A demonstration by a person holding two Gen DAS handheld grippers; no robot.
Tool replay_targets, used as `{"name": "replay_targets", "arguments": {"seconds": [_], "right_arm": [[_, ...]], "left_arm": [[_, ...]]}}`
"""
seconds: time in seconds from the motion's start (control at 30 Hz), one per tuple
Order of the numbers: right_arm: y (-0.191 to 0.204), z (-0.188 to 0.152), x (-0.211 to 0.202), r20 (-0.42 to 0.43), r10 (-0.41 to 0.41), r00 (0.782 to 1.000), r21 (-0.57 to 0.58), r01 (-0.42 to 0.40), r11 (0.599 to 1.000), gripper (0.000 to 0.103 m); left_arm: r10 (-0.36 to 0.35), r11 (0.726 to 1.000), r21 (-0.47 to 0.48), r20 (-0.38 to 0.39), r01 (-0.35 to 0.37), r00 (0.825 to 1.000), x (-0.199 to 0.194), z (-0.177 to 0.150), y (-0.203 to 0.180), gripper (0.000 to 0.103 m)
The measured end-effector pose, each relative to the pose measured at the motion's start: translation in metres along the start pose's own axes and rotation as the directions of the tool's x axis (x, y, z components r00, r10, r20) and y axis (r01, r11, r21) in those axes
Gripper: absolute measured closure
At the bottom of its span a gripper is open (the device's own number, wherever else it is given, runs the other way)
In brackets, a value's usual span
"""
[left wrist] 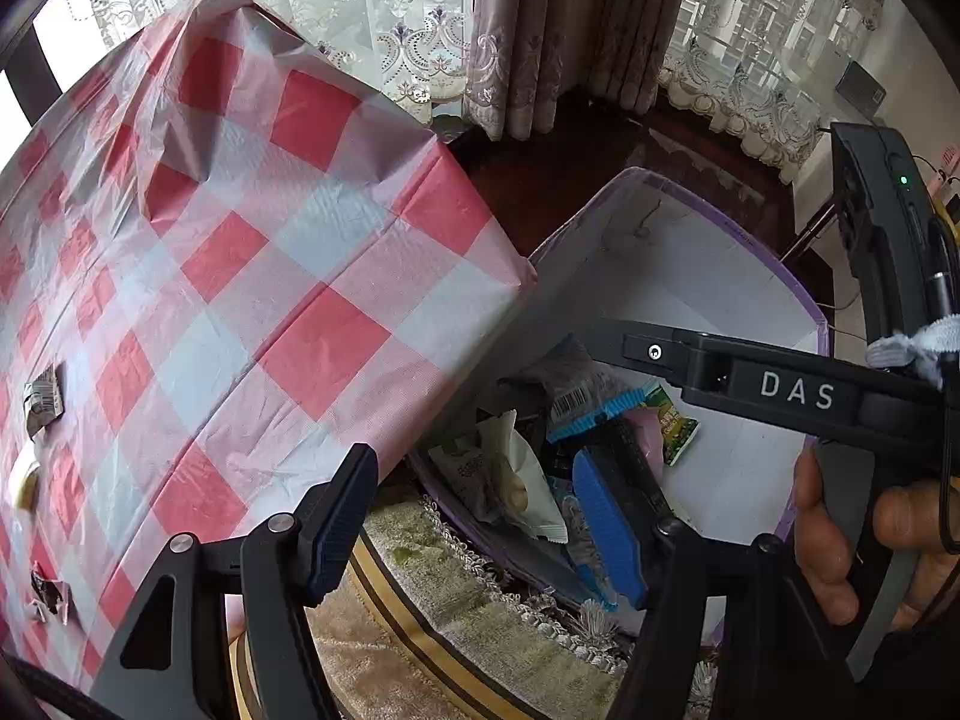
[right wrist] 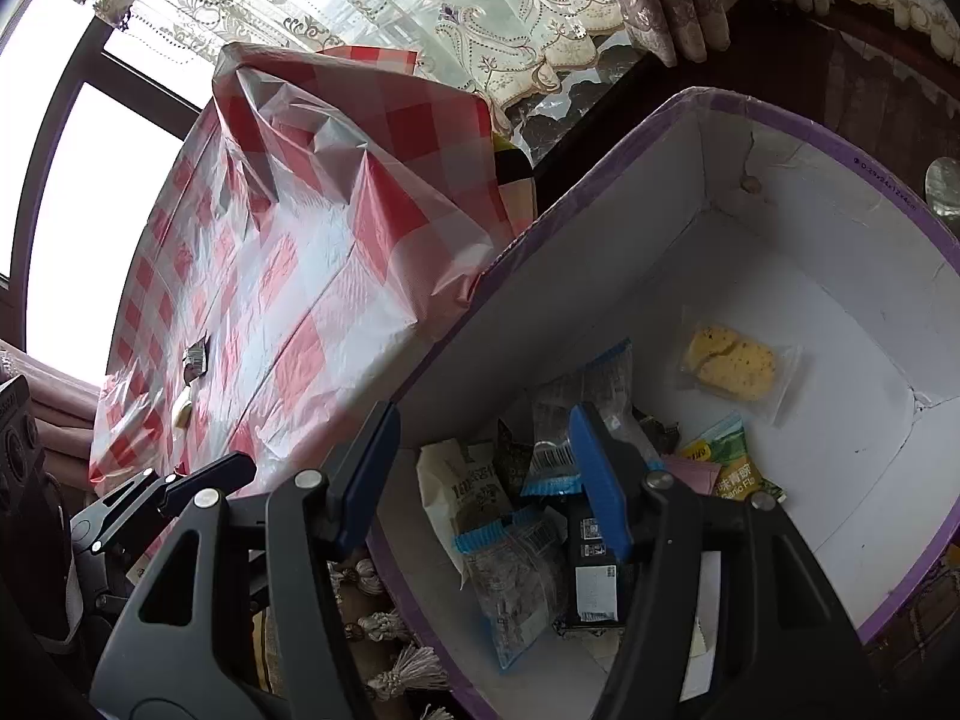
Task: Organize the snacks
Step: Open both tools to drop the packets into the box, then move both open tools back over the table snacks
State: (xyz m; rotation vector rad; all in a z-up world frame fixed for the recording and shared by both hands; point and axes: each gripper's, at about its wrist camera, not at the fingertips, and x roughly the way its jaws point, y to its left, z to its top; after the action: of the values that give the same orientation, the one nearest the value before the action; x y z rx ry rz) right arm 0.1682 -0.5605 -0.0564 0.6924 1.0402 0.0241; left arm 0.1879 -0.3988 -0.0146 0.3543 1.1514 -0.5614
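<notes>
I hold my two grippers over a white box [right wrist: 780, 276] with a purple rim, which stands beside the table, below its corner. The table carries a red and white checked cloth [left wrist: 252, 276].

My left gripper [left wrist: 480, 528] has its jaws apart, and nothing is between them. Through the gap I see the near edge of the box and a fringed rug [left wrist: 480, 606] under it. My right gripper [right wrist: 486, 474] also has its jaws spread, and its pads press on nothing. Its right finger [right wrist: 600, 480] hangs above the heap of snacks; whether it touches a packet there, I cannot tell.

The snacks lie together in the box, at the near wall. There is a cream packet [right wrist: 456, 486], a clear packet with blue ends [right wrist: 516, 582], a dark packet with a white label [right wrist: 591, 576] and a green packet [right wrist: 732, 462]. One clear bag with yellow crackers [right wrist: 735, 369] lies apart from the heap, nearer the far corner of the box.

On the table some snacks remain near its left edge: a small silver packet [left wrist: 43, 399], a round yellow piece [left wrist: 25, 483] and another crumpled packet [left wrist: 51, 597].

A hand [left wrist: 864, 546] grips the handle of the right gripper at the right side of the left wrist view.
</notes>
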Motion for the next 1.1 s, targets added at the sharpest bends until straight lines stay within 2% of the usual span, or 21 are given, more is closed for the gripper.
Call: {"name": "replay_targets", "arguments": {"seconds": [0.33, 0.57, 0.9, 1.0, 1.1], "right_arm": [[0.033, -0.008, 0.001, -0.028, 0.002, 1.0, -0.089, -0.004, 0.996, 0.04], [0.079, -0.018, 0.009, -0.068, -0.008, 0.998, -0.194, -0.005, 0.981, 0.04], [0.163, -0.042, 0.026, -0.121, -0.004, 0.993, -0.373, -0.042, 0.927, 0.04], [0.183, -0.053, 0.034, -0.139, -0.007, 0.99, -0.412, -0.052, 0.91, 0.04], [0.202, -0.061, 0.042, -0.142, -0.015, 0.99, -0.439, -0.05, 0.897, 0.04]], "left_arm": [[-0.004, 0.991, -0.132, 0.05, 0.011, 0.999, -0.017, -0.013, 0.037, 0.035], [0.024, 0.968, -0.249, 0.096, 0.001, 0.995, -0.034, -0.033, 0.08, 0.035], [0.075, 0.891, -0.455, 0.15, 0.002, 0.986, -0.061, -0.077, 0.153, 0.035], [0.09, 0.852, -0.523, 0.178, 0.016, 0.98, -0.072, -0.095, 0.179, 0.035], [0.129, 0.8, -0.599, 0.199, 0.016, 0.971, -0.084, -0.118, 0.207, 0.035]]}}
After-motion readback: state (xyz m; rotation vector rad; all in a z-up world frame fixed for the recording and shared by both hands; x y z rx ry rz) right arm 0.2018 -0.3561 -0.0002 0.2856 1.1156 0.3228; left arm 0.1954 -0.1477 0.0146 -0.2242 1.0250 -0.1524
